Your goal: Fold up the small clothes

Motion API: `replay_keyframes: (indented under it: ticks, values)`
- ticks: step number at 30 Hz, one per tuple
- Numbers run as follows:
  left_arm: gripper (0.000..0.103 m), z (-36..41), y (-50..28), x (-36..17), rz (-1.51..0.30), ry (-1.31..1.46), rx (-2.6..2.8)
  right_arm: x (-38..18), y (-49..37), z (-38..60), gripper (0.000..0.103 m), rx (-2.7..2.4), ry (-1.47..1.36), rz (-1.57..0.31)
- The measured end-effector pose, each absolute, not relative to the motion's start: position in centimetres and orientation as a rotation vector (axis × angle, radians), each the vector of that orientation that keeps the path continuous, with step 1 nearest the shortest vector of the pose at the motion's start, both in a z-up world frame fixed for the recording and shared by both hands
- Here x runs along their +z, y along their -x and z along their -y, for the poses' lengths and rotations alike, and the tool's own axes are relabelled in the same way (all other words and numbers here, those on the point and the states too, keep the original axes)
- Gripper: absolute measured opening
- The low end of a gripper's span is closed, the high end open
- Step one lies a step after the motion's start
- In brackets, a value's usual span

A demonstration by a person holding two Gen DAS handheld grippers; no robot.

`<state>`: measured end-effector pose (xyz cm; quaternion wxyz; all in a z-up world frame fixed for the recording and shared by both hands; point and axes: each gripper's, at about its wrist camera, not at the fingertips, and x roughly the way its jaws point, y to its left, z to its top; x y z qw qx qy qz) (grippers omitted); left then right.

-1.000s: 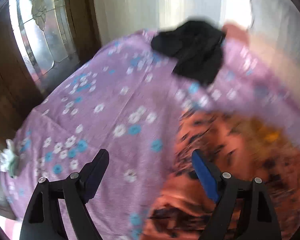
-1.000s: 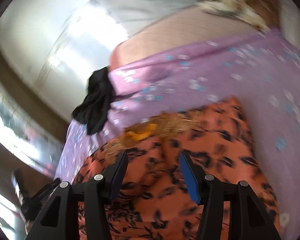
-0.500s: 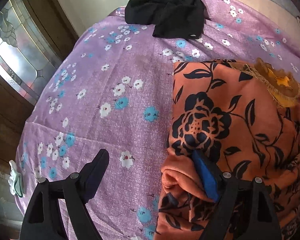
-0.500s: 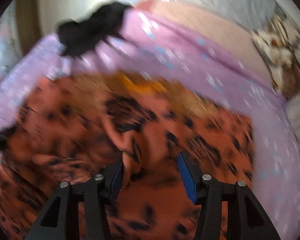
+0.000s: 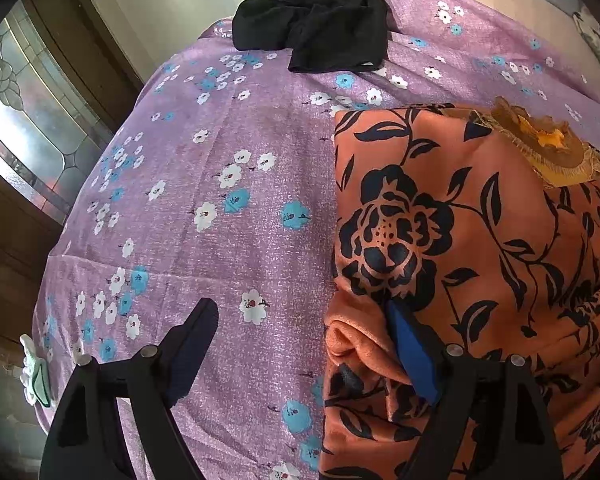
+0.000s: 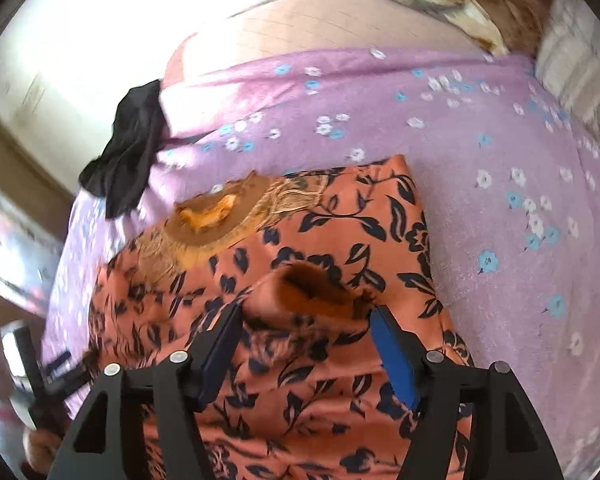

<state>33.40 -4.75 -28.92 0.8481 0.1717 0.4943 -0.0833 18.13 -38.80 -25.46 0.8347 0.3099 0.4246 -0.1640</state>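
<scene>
A purple flowered sheet (image 5: 228, 208) covered the bed. The orange floral garment (image 5: 460, 248) lay on it toward three o'clock, a black garment (image 5: 324, 28) at twelve. The left gripper (image 5: 304, 344) stood released, straddling the orange edge. The right gripper (image 6: 306, 344), jaws just opening, stood unclenched over a raised fold.

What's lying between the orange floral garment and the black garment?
Only bare purple floral sheet between orange floral garment and black garment, clearest in the left wrist view.
</scene>
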Motion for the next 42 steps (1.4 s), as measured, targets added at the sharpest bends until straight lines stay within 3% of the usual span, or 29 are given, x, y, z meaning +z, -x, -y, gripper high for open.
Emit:
replay_keyframes:
  ticks: [7,12,21,22,26,29,33,37,42]
  values:
    - [0.086,5.0,-33.2,-29.0,-1.026,-0.392,-0.184,-28.2,-16.1,43.4,0.070,-0.338,-1.040,-0.802]
    - [0.086,5.1,-33.2,-28.9,-1.022,-0.397,-0.176,-28.4,-15.6,44.1,0.070,-0.332,-1.096,-0.779]
    - [0.086,5.3,-33.1,-29.1,-1.014,-0.407,-0.167,-31.0,-19.3,42.2,0.070,-0.384,-0.944,-0.967]
    - [0.086,5.3,-33.0,-29.1,-1.013,-0.409,-0.166,-31.5,-19.8,42.4,0.068,-0.398,-0.931,-0.970]
    - [0.086,5.1,-33.1,-29.1,-1.012,-0.403,-0.172,-31.7,-21.7,41.4,0.011,-0.405,-0.808,-0.995]
    - [0.086,4.6,-33.1,-28.6,-1.030,-0.353,-0.176,-28.9,-21.5,40.1,0.009,-0.364,-0.744,-0.923]
    - [0.086,4.5,-32.4,-27.0,-0.968,-0.309,-0.182,-23.6,-19.9,40.5,0.008,-0.416,-0.670,-0.687]
    - [0.086,6.4,-31.3,-27.5,-0.926,-0.404,-0.197,-24.2,-19.5,43.4,0.011,-0.583,-0.625,-0.526]
    - [0.086,8.0,-31.3,-28.4,-0.925,-0.483,-0.211,-32.2,-21.6,48.1,0.015,-0.470,-0.987,-0.806]
